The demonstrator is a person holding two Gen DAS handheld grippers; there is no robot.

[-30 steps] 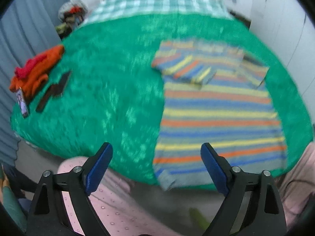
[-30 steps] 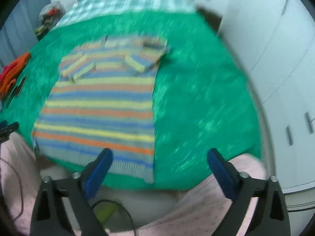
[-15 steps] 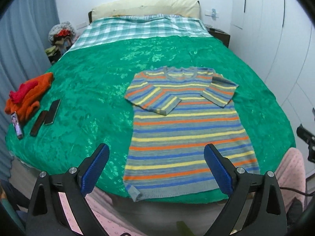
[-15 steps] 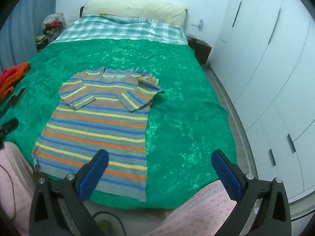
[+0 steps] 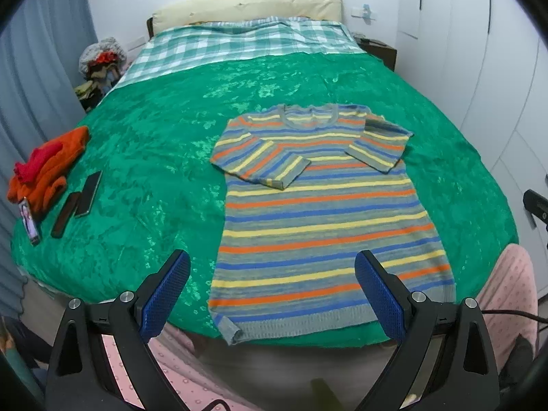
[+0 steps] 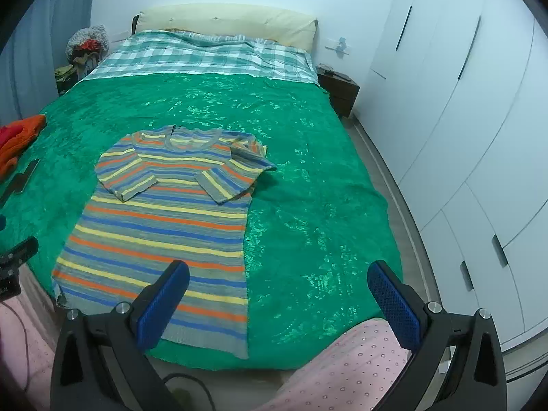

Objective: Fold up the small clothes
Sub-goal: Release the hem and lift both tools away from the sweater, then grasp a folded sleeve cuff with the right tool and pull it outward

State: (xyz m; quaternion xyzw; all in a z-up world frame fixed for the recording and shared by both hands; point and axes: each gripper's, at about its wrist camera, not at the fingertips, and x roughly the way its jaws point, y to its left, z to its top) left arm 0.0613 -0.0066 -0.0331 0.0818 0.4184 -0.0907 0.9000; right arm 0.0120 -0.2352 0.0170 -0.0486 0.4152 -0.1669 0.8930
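A: Where is the striped sweater [image 5: 318,212]?

B: It lies flat on the green blanket [image 5: 154,144] on the bed, with its neck toward the pillow end and its bottom edge at the near edge of the bed. Both sleeves are folded in over its chest. One bottom corner is curled up a bit.

A: What is the left gripper [image 5: 272,294] doing?

B: It hangs in the air by the near edge of the bed. Its two blue fingers [image 5: 164,294] are far apart and hold nothing. The bottom of the sweater shows between them.

A: And the right gripper [image 6: 277,303]?

B: It is the same. Its fingers are spread wide with nothing in them. It is up over the sweater's bottom corner and the bare green blanket beside it.

A: What else is on the bed?

B: An orange and red pile of clothes [image 5: 44,167] sits near the side edge, well apart from the sweater. Two dark phones [image 5: 78,198] lie just beside the pile. A checked sheet [image 5: 233,44] covers the far end. Pink dotted trousers [image 6: 346,370] of the person show below the grippers.
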